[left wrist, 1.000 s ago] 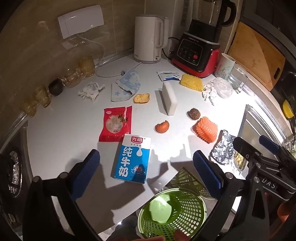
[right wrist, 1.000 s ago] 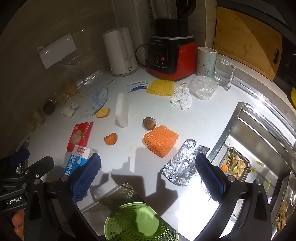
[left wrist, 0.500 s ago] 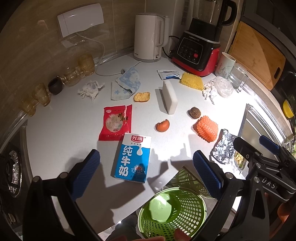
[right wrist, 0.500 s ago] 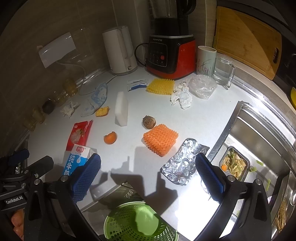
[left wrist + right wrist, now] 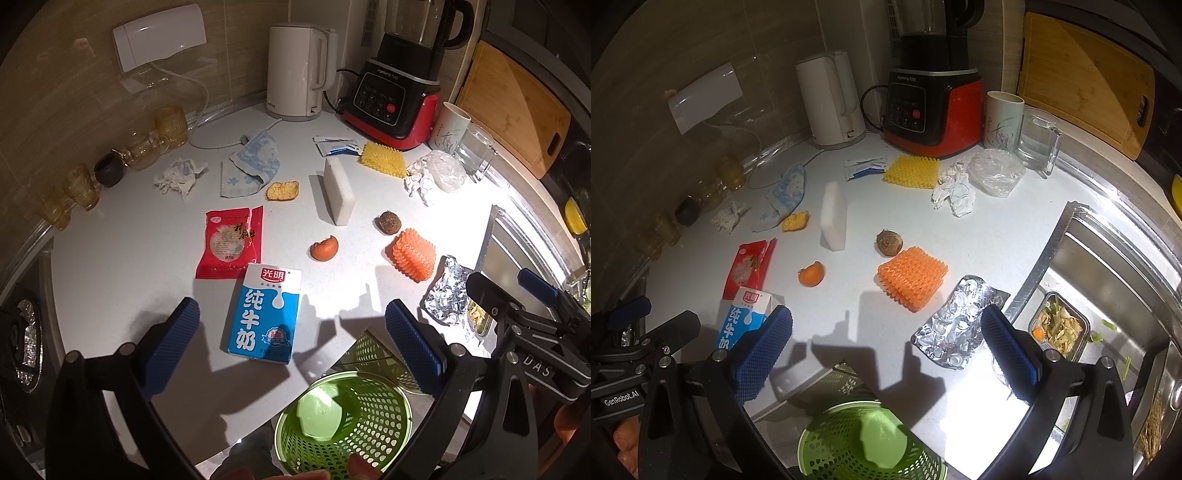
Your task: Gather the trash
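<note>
Trash lies on a white counter (image 5: 122,273). A blue and white milk carton (image 5: 264,314) lies flat between the open fingers of my left gripper (image 5: 291,343); it also shows in the right wrist view (image 5: 742,319). A red snack wrapper (image 5: 231,242), orange peel (image 5: 325,248), orange foam net (image 5: 413,254), crumpled foil (image 5: 448,295) and tissue (image 5: 179,177) lie around. A green mesh bin (image 5: 341,421) stands below the counter's front edge. My right gripper (image 5: 886,350) is open and empty above the foil (image 5: 956,326) and the bin (image 5: 868,443).
A white kettle (image 5: 299,72), red blender (image 5: 395,96), mug (image 5: 448,125) and glass jug (image 5: 476,151) stand at the back. A white sponge block (image 5: 338,192), yellow foam net (image 5: 382,160) and blue cloth (image 5: 251,162) lie mid-counter. A steel sink (image 5: 1108,288) with a food tray (image 5: 1058,326) is at right.
Both grippers have shifted slightly toward the counter; the scene sits a little lower in the views. Nothing was grasped or moved.
</note>
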{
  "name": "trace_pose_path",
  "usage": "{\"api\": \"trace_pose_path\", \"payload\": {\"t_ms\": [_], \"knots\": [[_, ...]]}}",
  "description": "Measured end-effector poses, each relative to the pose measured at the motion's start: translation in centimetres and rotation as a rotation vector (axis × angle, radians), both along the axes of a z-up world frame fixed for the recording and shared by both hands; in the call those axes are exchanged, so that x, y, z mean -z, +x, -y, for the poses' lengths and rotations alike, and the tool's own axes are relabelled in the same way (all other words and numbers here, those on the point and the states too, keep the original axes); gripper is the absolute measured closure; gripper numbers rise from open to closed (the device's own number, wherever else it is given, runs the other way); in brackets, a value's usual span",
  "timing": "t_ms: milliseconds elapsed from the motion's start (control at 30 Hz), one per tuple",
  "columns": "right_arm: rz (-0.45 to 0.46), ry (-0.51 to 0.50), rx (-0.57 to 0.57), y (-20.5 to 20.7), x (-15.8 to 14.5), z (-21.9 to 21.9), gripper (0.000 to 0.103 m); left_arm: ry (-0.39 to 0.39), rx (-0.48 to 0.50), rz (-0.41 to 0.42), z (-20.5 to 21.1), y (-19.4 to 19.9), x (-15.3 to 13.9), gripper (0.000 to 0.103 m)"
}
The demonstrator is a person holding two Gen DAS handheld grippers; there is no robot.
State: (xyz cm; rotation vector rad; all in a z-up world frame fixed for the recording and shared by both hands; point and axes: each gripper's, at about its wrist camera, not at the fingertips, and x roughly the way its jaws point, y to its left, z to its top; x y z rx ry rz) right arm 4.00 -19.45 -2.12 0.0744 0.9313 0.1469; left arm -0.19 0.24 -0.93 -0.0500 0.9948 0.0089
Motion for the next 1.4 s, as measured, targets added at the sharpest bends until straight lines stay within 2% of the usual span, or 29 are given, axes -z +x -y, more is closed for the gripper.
{"api": "trace_pose_path", "payload": {"t_ms": [1400], "knots": [[-0.003, -0.018, 0.000, 0.09, -0.24, 0.31, 0.002, -0.013, -0.010, -0.012, -0.25, 0.20, -0.29, 0.007]]}}
